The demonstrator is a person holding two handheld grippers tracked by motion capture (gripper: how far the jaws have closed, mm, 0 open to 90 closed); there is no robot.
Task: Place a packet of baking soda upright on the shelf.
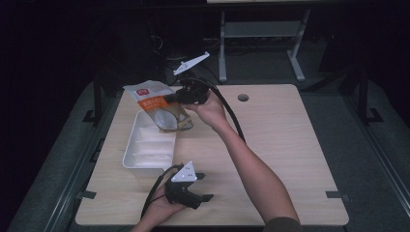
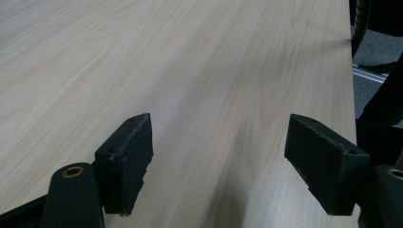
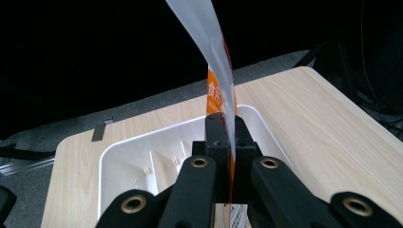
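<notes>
- White tray (image 1: 138, 162) on table's (image 1: 290, 145) left side; looks like a bagging-into-tray step.
- My left gripper (image 1: 196, 188) rests near the front edge, jaws wide apart, empty.
- My right gripper (image 1: 175, 98) pinches the orange-white bag (image 1: 159, 104) over the tray's far end; next I'd lower, then release.

My white plastic divided tray (image 1: 147, 154) sits on the light wooden table (image 1: 280, 145) toward its left edge, midway from front to back. The orange-and-white plastic pouch (image 1: 157, 104) hangs over the tray's far end, pinched in my right gripper (image 1: 181, 96). My left gripper (image 1: 186, 186) rests near the front edge, just before the tray.
</notes>
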